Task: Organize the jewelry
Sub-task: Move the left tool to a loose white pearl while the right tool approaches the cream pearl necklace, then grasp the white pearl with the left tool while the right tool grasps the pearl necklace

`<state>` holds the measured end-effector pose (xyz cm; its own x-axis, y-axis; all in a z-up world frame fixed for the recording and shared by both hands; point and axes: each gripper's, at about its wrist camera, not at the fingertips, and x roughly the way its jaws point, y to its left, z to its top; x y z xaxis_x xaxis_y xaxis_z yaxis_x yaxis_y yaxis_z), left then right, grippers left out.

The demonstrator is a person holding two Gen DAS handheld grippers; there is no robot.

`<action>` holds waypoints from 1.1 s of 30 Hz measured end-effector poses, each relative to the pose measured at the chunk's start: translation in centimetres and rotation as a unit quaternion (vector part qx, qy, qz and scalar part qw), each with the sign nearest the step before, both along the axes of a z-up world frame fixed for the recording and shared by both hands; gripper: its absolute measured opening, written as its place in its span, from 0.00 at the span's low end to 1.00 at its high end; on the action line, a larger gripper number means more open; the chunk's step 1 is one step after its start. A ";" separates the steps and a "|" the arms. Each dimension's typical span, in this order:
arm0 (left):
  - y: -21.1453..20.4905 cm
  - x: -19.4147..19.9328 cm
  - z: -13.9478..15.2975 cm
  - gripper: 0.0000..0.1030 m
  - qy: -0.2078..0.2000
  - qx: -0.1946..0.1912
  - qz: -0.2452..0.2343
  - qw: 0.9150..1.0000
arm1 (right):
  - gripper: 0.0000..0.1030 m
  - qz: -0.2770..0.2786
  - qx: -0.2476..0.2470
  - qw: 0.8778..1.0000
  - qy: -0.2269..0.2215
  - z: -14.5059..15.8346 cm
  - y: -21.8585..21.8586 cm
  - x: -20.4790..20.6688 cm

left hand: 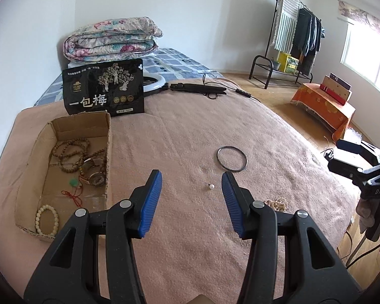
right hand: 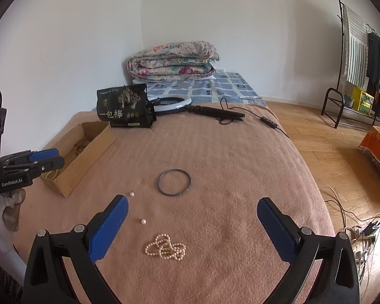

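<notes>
The pearl necklace [right hand: 165, 248] lies bunched on the blanket [right hand: 228, 152], low in the right wrist frame, directly between and just ahead of the right gripper [right hand: 192, 211], whose jaws stand wide and empty. The heap spreads a little more left-right than front-back. In the left wrist view it shows only as a clump at lower right, partly hidden behind the right pad.

Two loose pearls [right hand: 143, 221] sit just up-left of the necklace; the bangle [right hand: 174, 183] lies further up, near frame centre.

The left gripper [left hand: 192, 183], jaws also open and empty, points toward one pearl. The box [left hand: 63, 126], at the left of its frame, already holds bead bracelets [left hand: 71, 152] and a watch [left hand: 96, 177].

I judge the right gripper nearer the necklace: a short drop forward would do.
</notes>
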<state>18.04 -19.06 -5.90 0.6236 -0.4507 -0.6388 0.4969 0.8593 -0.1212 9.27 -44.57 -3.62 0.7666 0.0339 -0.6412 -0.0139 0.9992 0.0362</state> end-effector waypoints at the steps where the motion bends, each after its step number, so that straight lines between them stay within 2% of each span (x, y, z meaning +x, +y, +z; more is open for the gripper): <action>1: -0.4 0.2 -0.3 0.49 0.003 0.000 -0.004 1.000 | 1.00 0.003 0.000 1.000 0.006 -0.6 0.0 -0.3; 11: -3.6 2.0 -3.7 0.49 0.049 -0.003 -0.042 0.998 | 0.93 0.051 0.027 0.995 0.077 -6.7 1.1 0.0; 14: -4.7 2.4 -4.9 0.39 0.063 0.002 -0.053 0.997 | 0.91 0.061 0.028 0.994 0.091 -8.0 1.5 0.2; 16: -5.6 2.9 -5.9 0.38 0.070 0.006 -0.061 0.996 | 0.91 0.065 0.028 0.992 0.100 -8.8 1.7 0.4; 17: -5.9 3.0 -6.4 0.37 0.074 0.008 -0.063 0.995 | 0.91 0.067 0.028 0.992 0.103 -9.0 1.8 0.4; 21: -7.2 3.8 -7.9 0.32 0.085 0.019 -0.072 0.994 | 0.80 0.074 0.029 0.990 0.120 -10.2 2.0 1.1; 27: -8.2 4.6 -9.4 0.31 0.090 0.033 -0.066 0.993 | 0.80 0.079 0.033 0.988 0.126 -11.1 2.2 1.7; 29: -8.1 5.0 -9.8 0.27 0.093 0.035 -0.060 0.993 | 0.80 0.081 0.034 0.988 0.128 -11.2 2.3 1.9; 33: -8.1 5.6 -10.4 0.26 0.098 0.038 -0.054 0.993 | 0.79 0.084 0.033 0.987 0.133 -11.5 2.5 2.3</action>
<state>23.62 -27.20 -16.27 0.4351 -0.4531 -0.7781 0.5593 0.8132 -0.1608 11.57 -42.11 -15.12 0.5511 0.1944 -0.8115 -0.1603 0.9790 0.1258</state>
